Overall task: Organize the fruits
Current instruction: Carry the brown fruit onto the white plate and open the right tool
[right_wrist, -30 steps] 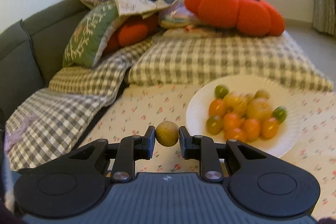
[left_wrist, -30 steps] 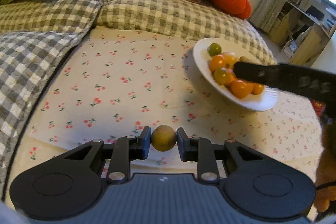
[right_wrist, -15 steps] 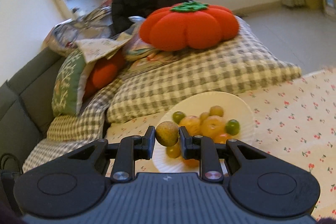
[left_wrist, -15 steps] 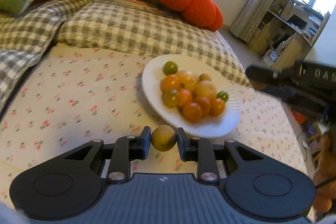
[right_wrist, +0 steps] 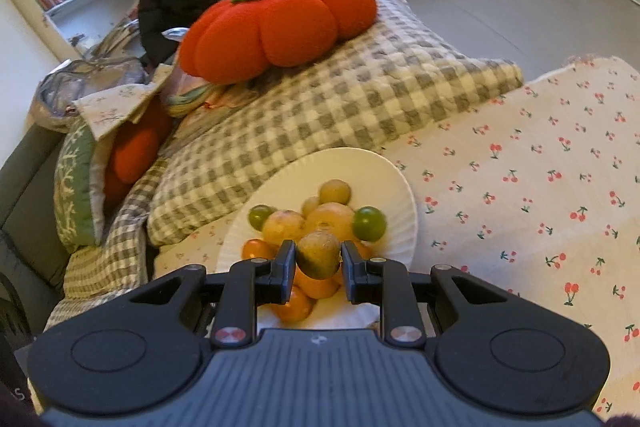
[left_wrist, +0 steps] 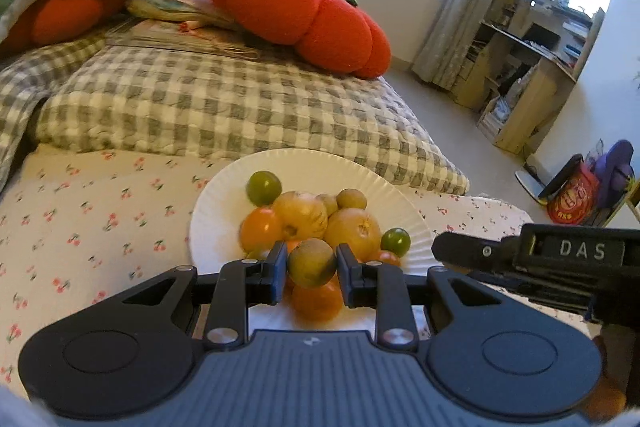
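Both tools have moved in over the plate [left_wrist: 224, 187] of fruit. The left tool [left_wrist: 312, 269] grips a small brown fruit [left_wrist: 312, 263]; the right tool [right_wrist: 318, 261] grips another [right_wrist: 318, 254], each apparently positioned for release onto the pile.

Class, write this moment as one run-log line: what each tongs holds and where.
left tongs: shut on brown-green fruit | right tongs: shut on olive fruit | both over white plate

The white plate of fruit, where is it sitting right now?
In both wrist views the white plate sits centre frame on the cherry-print cloth, just in front of the checked quilt.
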`<state>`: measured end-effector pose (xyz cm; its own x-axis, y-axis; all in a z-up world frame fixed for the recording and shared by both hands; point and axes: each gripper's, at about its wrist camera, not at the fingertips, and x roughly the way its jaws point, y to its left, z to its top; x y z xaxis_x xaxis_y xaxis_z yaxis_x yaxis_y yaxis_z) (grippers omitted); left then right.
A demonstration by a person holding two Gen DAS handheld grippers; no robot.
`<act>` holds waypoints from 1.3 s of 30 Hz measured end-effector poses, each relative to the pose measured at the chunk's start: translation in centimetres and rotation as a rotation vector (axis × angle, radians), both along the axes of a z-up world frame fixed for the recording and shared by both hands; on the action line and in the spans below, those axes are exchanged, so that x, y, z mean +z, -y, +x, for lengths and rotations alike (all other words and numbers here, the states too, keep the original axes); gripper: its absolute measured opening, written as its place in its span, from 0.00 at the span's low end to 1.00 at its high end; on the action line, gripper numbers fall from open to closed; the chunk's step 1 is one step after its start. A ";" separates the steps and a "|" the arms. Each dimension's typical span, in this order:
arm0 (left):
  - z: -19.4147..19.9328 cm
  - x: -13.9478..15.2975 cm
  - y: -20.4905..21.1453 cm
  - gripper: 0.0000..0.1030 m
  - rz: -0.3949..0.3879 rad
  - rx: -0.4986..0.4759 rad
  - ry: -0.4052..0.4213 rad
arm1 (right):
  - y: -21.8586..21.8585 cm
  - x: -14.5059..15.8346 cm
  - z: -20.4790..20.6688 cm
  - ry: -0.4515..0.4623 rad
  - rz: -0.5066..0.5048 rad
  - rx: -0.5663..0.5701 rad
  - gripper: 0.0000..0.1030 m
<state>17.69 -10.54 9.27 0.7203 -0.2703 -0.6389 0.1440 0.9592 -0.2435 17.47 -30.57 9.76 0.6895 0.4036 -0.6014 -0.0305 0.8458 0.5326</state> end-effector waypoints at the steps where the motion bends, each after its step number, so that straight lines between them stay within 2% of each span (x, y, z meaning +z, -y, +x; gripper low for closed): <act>1: 0.3 -0.2 0.1 0.17 0.003 -0.002 0.002 | 0.1 -0.2 0.1 -0.007 -0.001 -0.004 0.21; 5: 1.5 -1.0 0.2 0.17 0.028 -0.014 0.017 | -0.2 -1.3 0.5 -0.043 0.013 -0.003 0.21; 8: 1.8 -1.5 0.1 0.17 0.017 -0.027 0.019 | -0.5 -1.8 0.7 -0.058 0.034 0.001 0.21; 23: 2.1 -2.1 0.3 0.18 0.061 -0.071 0.034 | -2.0 -2.7 0.8 -0.087 0.001 0.020 0.21; 39: 1.9 -1.6 -0.6 0.24 0.001 -0.045 0.016 | -1.8 -2.8 0.8 -0.080 0.026 0.009 0.24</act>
<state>19.54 -9.91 7.66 0.7174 -0.3027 -0.6274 0.1914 0.9516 -0.2403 18.24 -28.77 6.93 0.6357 0.4258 -0.6439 0.0051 0.8318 0.5551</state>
